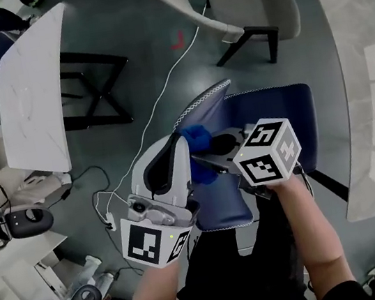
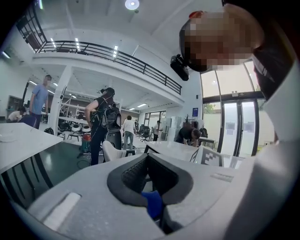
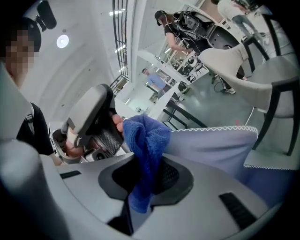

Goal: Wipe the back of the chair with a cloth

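Clamped between the shut jaws of the right gripper (image 3: 149, 180) is a blue cloth (image 3: 146, 140). It is bunched into a thick twist that stands up out of the pads and hangs a short tail below them. The left gripper (image 2: 152, 187) has its jaws drawn together too, with a small corner of the same cloth caught low in the gap.

Seen from the head view, the two grippers meet nose to nose over the chair with the cloth between them. It is at the top edge of the chair back (image 1: 203, 108), but I cannot tell whether it touches. That back is pale fabric with a white stitched rim, and the blue seat (image 1: 276, 110) lies beyond it.

The cloth looks light, soft and floppy, so it will likely fold rather than push. Bunched like this, it offers little wiping face. Holding it near one edge would probably let a broad flap lie flat against the back. The upholstery may drag on it, so the hold should be firm.
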